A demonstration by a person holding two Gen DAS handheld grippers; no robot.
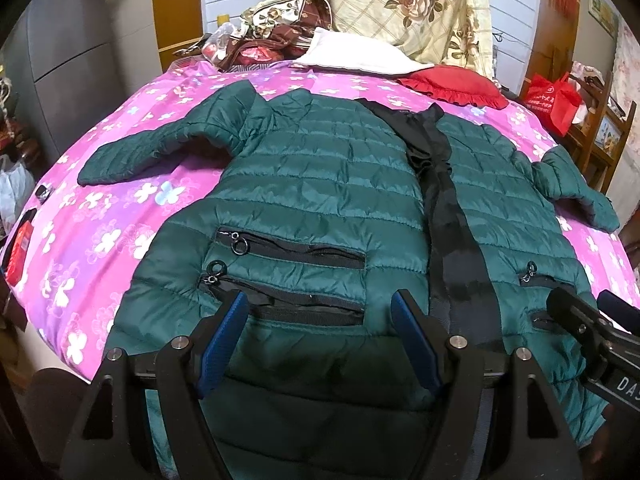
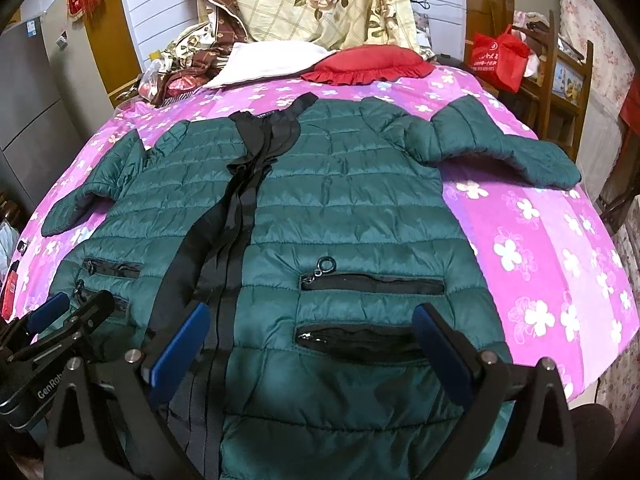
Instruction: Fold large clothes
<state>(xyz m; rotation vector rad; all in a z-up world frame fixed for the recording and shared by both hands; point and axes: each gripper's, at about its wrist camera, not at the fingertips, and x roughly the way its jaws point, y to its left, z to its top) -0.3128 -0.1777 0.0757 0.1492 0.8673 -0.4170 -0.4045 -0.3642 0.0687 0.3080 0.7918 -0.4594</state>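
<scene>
While the green quilted jacket (image 1: 320, 184) lies face up and spread flat across the pink floral bedspread (image 1: 104, 216), you hold both tools low over its hem, at the bottom of each frame. The left gripper (image 1: 320, 320) stands with its blue pads (image 1: 222, 344) wide apart and nothing between them, poised above the lower pair of zip pockets (image 1: 288, 280) in the lower centre of the left view. The right gripper (image 2: 308, 340) is likewise spread and empty, framing the matching pockets (image 2: 372, 308) in the lower centre of the right view. Each tool also shows at the edge of the other's view, so they sit side by side, near but apart.

The front is open, and the black lining strip (image 1: 440, 200) runs from collar to hem down the middle of the garment; this centre line probably serves as your fold axis. One sleeve (image 1: 160, 144) extends toward the left edge of the left view, the other sleeve (image 2: 500, 148) toward the upper right of the right view; both lie clear of the body, so either can be brought inward without dragging the panels.

No fold is yet made. The hem position looks suited to a first grasp, since puffy, slick fabric tends to slip unless pinched deeply. At the top of the frames a red cushion (image 2: 364, 66) and a white pillow (image 1: 352, 50) rest beyond the collar, apart from the jacket.
</scene>
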